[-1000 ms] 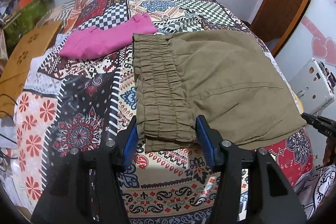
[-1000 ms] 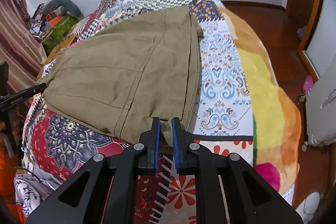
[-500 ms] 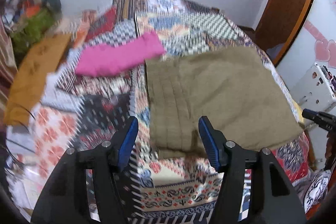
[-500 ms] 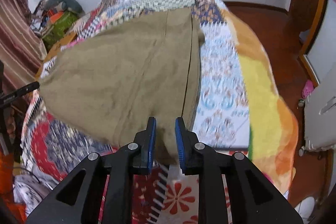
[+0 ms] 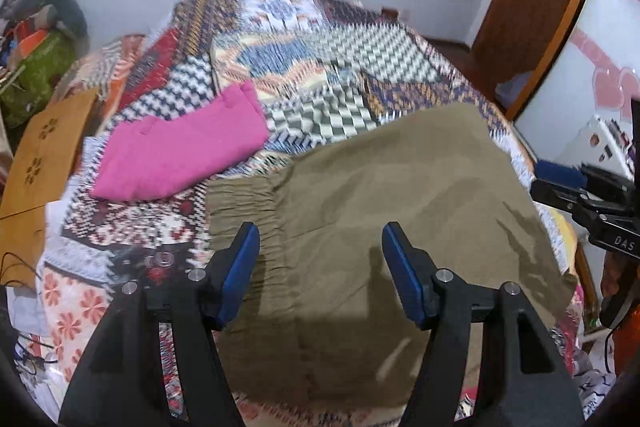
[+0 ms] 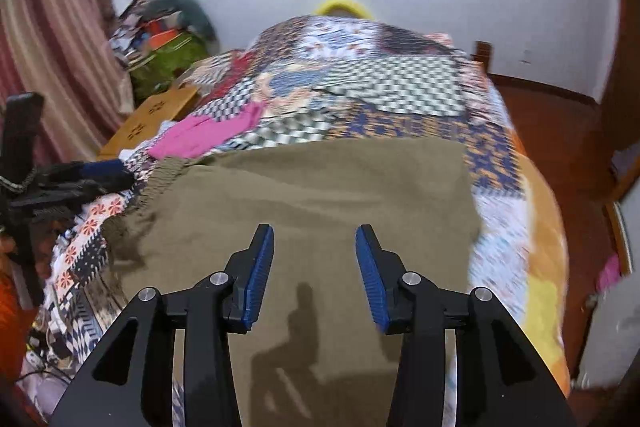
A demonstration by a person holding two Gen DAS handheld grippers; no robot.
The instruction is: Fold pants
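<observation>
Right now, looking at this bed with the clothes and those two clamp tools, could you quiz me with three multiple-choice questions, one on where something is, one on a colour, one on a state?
1. Where does the pink garment lie relative to the olive pants in the left wrist view?
A. On top of them
B. Up and to the left, apart from them
C. Under them

2. What colour are the pads on the gripper fingers?
A. Blue
B. Red
C. White

3. How is the right gripper just now?
A. Clamped on the pink garment
B. Clamped on a pant hem
C. Jaws apart, gripping nothing

Answers: 1 B, patterned bedspread shows between them. 2 A, the blue pads are plain to see. 3 C, its jaws are opening above the pants, with nothing pinched.
</observation>
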